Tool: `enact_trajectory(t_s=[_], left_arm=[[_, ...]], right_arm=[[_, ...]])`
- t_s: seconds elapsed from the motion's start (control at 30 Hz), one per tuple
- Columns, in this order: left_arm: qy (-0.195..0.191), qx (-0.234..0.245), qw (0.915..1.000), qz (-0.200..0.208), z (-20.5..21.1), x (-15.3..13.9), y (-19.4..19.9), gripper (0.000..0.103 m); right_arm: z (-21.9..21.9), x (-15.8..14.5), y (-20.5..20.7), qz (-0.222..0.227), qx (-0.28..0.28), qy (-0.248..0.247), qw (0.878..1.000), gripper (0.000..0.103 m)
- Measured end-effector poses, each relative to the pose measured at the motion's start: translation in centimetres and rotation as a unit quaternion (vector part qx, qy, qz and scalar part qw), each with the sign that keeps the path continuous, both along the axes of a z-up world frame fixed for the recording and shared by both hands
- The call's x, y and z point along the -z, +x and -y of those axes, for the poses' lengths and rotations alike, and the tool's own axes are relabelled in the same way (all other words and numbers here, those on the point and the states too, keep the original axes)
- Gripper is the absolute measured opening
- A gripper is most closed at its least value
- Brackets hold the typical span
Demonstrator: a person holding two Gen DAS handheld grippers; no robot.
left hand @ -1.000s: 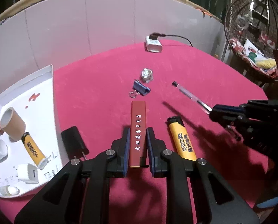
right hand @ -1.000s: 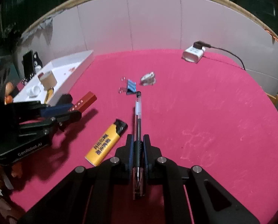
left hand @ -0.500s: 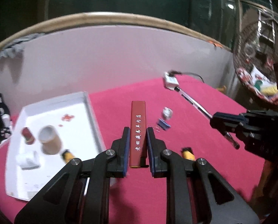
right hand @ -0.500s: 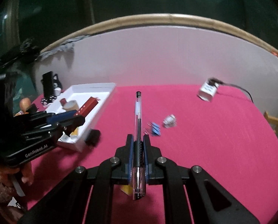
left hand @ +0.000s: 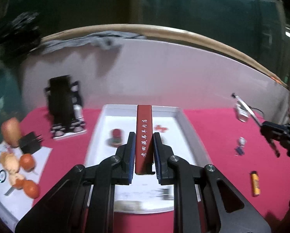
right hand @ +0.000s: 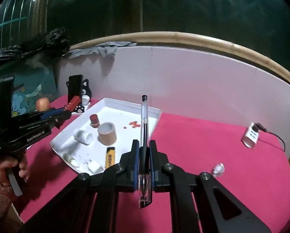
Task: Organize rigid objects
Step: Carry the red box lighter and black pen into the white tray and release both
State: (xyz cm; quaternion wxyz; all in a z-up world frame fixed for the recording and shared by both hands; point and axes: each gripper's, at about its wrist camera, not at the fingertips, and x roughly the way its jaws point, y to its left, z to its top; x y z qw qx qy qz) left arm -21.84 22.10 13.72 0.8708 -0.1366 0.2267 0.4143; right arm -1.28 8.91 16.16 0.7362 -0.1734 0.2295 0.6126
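My left gripper (left hand: pixel 143 152) is clamped on a smooth, dark red rectangular bar (left hand: pixel 144 136) with pale lettering, held level above the shallow white tray (right hand: pixel 154 114) on the pink felt-like tablecloth (right hand: pixel 203 145). In the tray I see a cardboard tape roll (right hand: pixel 107 133), a yellow lighter (right hand: pixel 110 158) and a red-capped cylinder (right hand: pixel 94 120). My right gripper (right hand: pixel 144 160) pinches a slim clear plastic pen (right hand: pixel 144 120), pointing forward over the tray's near right edge. A crinkled clear piece (right hand: pixel 218 169) lies on the cloth further right.
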Motion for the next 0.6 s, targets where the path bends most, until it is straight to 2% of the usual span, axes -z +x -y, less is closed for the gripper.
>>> enact_trajectory(t_s=[0.17,0.3,0.47,0.6], left_arm=[[-0.013,-0.034,0.9993,-0.003,-2.3,0.8,-2.2,0.016],[-0.031,-0.034,0.999,-0.004,-3.4,1.9,-2.3,0.016],[-0.065,-0.022,0.9976,-0.009,-4.0,3.8,-1.1,0.016],[-0.072,-0.018,0.997,-0.022,-4.5,4.6,0.0,0.017]], right_arm=[[-2.8,-0.2,-0.9,-0.014,-0.016,-0.002,1.0,0.007],[-5.3,0.9,-1.5,-0.026,-0.026,-0.02,0.999,0.007],[-8.4,3.4,-2.7,-0.019,-0.025,-0.055,0.998,0.007],[-9.7,4.7,-3.4,-0.009,-0.021,-0.071,0.997,0.007]])
